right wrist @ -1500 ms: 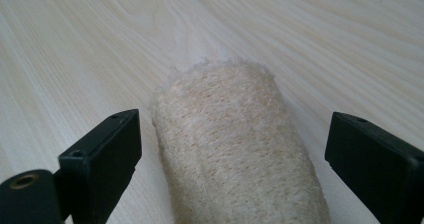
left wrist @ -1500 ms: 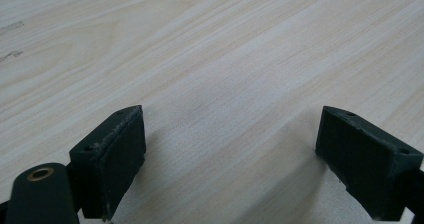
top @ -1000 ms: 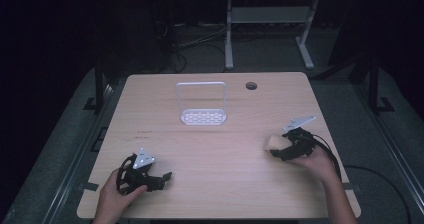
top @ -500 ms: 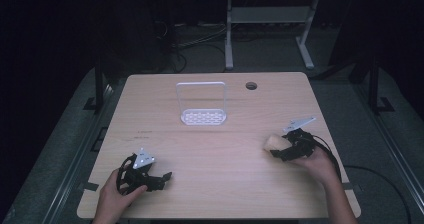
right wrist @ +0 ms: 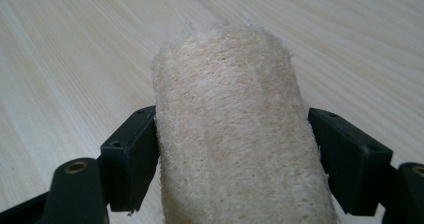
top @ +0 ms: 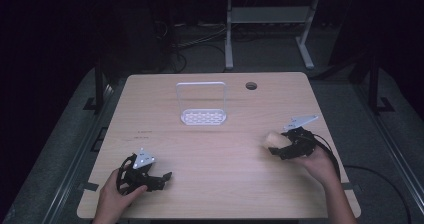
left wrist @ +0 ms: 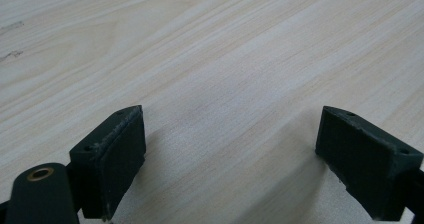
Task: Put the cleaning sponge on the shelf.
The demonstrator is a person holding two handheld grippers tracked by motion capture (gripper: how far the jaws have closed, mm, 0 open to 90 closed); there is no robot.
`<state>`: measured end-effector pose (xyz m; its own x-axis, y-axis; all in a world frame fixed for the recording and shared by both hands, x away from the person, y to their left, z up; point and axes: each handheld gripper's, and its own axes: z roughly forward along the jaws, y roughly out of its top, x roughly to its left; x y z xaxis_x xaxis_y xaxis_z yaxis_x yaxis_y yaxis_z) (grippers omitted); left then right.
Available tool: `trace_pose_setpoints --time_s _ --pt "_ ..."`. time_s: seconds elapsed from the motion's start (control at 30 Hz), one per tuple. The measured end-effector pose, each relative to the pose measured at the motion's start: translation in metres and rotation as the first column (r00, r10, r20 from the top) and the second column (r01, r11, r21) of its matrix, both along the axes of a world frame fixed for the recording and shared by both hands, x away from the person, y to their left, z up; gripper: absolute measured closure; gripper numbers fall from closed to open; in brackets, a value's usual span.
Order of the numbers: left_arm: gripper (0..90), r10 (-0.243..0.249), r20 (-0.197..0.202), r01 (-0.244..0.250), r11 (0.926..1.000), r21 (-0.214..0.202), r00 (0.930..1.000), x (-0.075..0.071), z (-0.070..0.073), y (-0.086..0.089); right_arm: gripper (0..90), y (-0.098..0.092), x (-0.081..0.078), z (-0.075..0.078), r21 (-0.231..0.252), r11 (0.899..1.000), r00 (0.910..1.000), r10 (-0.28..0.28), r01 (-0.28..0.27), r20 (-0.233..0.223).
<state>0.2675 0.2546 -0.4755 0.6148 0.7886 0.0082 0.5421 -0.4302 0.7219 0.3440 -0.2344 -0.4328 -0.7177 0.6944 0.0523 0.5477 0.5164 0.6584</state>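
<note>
A beige, fibrous loofah sponge [right wrist: 235, 134] stands between the jaws of my right gripper [right wrist: 235, 164]. Both pads touch its sides. The jaws have just been closing on it. In the high view this gripper [top: 276, 147] is at the table's right side, just above the wood, and the sponge [top: 273, 139] sticks out of it to the left. My left gripper [top: 162, 176] rests at the front left of the table [top: 225, 184]. Its jaws [left wrist: 230, 154] stand wide open over bare wood.
A white wire rack [top: 202, 104] with a perforated base stands upright at the table's middle back. A round cable hole [top: 251, 85] is behind it to the right. A metal stand [top: 265, 19] and cables are on the dark floor beyond the table.
</note>
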Motion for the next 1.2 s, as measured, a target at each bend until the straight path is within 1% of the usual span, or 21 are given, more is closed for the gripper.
trace_pose_setpoints --time_s 0.03,0.13,0.3,0.47,0.7,1.0,1.2 --pt "11.8 0.000 0.000 0.000 1.0000 0.000 1.0000 0.000 0.000 0.000 23.5 0.001 -0.001 0.003 0.006 1.000 1.0000 -0.001 0.001 0.008" --pt "11.8 0.000 -0.001 0.000 1.0000 0.000 1.0000 0.000 0.000 0.000 23.5 0.003 -0.002 0.004 0.002 1.000 0.9999 -0.003 0.003 0.015" --pt "11.9 -0.001 -0.001 0.001 1.0000 0.002 1.0000 0.000 0.000 0.000 23.5 0.005 -0.001 0.008 0.005 1.000 0.9998 -0.001 0.001 0.020" --pt "11.8 -0.002 -0.001 0.002 1.0000 0.003 1.0000 0.000 0.000 0.000 23.5 0.009 0.002 0.014 0.024 1.000 0.9996 0.001 -0.002 0.029" --pt "11.9 -0.002 -0.001 0.002 1.0000 0.003 1.0000 0.000 0.000 0.000 23.5 0.018 0.006 0.017 0.019 1.000 0.9992 0.019 -0.020 0.035" --pt "11.9 -0.002 -0.001 0.002 1.0000 0.003 1.0000 0.000 0.000 0.000 23.5 0.033 0.012 0.021 0.033 0.998 0.9981 0.047 -0.049 0.040" --pt "11.8 -0.002 -0.001 0.002 1.0000 0.002 1.0000 0.000 0.000 0.000 23.5 0.040 0.015 0.023 0.032 0.998 0.9972 0.060 -0.061 0.045"
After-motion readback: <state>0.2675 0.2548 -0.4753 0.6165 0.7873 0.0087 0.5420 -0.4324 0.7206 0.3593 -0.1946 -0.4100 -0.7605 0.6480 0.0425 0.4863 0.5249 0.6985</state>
